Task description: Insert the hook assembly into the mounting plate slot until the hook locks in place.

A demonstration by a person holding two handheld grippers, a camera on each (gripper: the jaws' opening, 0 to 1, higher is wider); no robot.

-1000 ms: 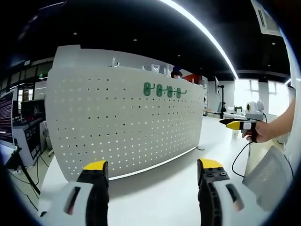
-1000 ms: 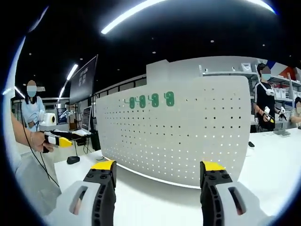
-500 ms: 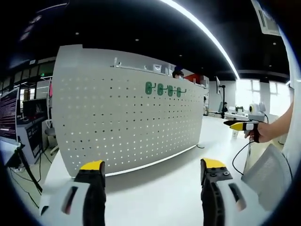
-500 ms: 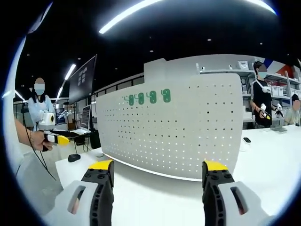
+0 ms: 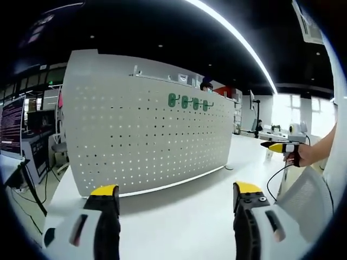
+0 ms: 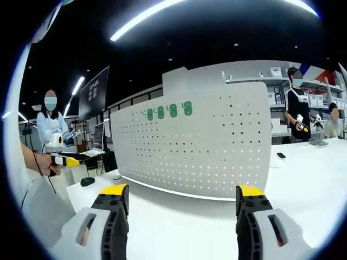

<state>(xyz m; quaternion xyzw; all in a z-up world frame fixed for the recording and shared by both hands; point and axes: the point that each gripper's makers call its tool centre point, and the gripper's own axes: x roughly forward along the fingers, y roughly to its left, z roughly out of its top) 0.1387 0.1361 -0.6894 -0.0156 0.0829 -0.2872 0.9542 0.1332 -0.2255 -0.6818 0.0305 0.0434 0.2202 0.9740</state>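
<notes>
Nearest in the left gripper view, the left tongs (image 5: 172, 190) stand with jaws wide apart and nothing between them, over the bare white bench (image 5: 179, 211). In the right gripper view, the right tongs (image 6: 181, 190) likewise stand spread and empty above the same bench (image 6: 179, 216).

Beyond the tongs in both views, a white pegboard (image 5: 146, 141) stands upright on the bench, well apart from either set of jaws. It appears to serve as the mounting plate; it shows in the right gripper view as well (image 6: 200, 146).

Near the pegboard's top edge sits a row of four green hooks (image 5: 187, 102), seen also in the right gripper view (image 6: 168, 111). Whether they are fully locked into their slots cannot be told at this range.

Further back, at the edge of each view, the opposite hand holds its yellow-tipped tool clear of the board. People stand at other benches in the background.

Judgement: no loose hook assembly is visible on the bench or in either set of tongs. Either insertion is already done for the hooks on the board, or the part to be inserted has yet to be picked up. No contact with the board is in progress.
</notes>
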